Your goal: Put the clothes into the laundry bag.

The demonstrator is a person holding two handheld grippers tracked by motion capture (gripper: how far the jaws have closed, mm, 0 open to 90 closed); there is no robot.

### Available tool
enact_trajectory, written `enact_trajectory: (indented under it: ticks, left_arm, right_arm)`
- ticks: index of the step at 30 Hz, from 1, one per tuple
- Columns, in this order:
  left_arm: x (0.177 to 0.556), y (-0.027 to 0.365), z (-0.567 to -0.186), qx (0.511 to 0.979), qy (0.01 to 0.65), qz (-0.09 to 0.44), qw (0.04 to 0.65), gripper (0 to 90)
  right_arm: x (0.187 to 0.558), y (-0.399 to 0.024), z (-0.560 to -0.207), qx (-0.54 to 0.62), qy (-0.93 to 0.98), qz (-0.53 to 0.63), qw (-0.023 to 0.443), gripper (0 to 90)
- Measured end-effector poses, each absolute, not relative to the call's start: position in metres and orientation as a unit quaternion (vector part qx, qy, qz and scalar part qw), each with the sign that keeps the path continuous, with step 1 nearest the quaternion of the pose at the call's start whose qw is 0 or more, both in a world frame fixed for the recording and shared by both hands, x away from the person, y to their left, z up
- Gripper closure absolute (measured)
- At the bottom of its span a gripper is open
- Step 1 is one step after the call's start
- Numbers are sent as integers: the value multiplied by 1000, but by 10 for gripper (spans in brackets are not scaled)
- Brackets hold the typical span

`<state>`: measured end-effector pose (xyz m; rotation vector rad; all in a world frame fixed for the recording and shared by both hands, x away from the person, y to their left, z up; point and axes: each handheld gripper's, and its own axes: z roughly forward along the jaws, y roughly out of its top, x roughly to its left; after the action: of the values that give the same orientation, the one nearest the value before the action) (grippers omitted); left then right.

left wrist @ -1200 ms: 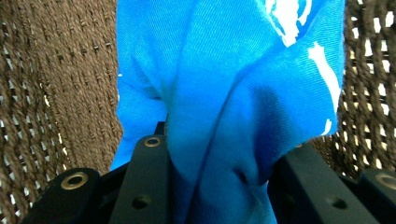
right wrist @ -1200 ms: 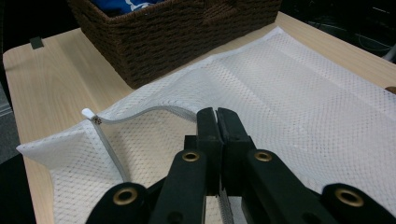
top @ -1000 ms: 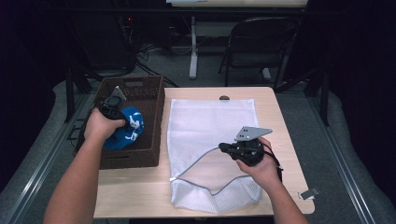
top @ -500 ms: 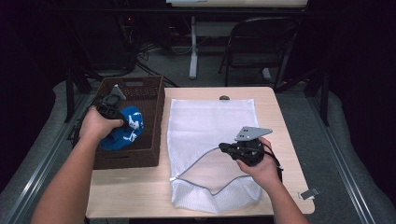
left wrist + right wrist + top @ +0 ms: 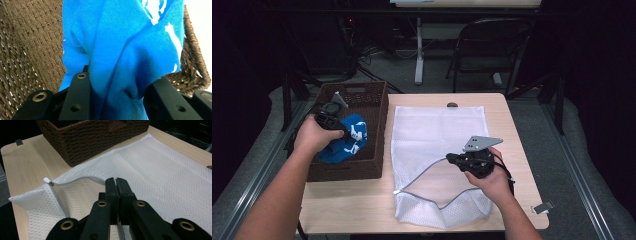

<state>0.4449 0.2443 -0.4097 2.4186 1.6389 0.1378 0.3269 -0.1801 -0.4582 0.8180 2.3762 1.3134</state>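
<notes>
Left jaws: left gripper pinches a thick fold of the blue garment; the cloth bunches between the two black jaws and hangs from them.
Right jaws: right gripper has its jaws pressed together on the zipper edge of the mesh laundry bag; whether much fabric sits between the tips I cannot tell.
Wicker basket: dark brown basket sits at the table's left edge. The left gripper holds the blue garment, white print on it, just above the basket's inside, so it hangs free of the walls. Judged reason: lifted clear so it can pass over the rim.
Garment position: over the basket, well apart from the bag's mouth.
Mesh laundry bag: white bag lies flat along the table's middle, with its unzipped mouth at the near end. The zipper line curves up from the table in the right gripper view.
Right gripper, high view: right gripper rests on the bag's near half, at the upper lip of the opening. Judged reason: holding that lip keeps the mouth gaping and stops the bag sliding when cloth goes in.
Table: light wood top, bare at the right of the bag.
Step in hand (judgement): carry the garment across to the opening.
</notes>
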Motion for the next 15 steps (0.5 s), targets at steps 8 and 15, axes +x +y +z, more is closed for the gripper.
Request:
enact_trajectory:
  ticks: [8, 15]
  left_arm:
    - [436, 241, -404, 830, 545, 46, 111, 693]
    - [426, 232, -396, 845, 520, 51, 118, 693]
  right_arm:
    - [327, -180, -458, 285, 829, 457, 153, 888]
    - [327, -180, -458, 285, 829, 457, 153, 888]
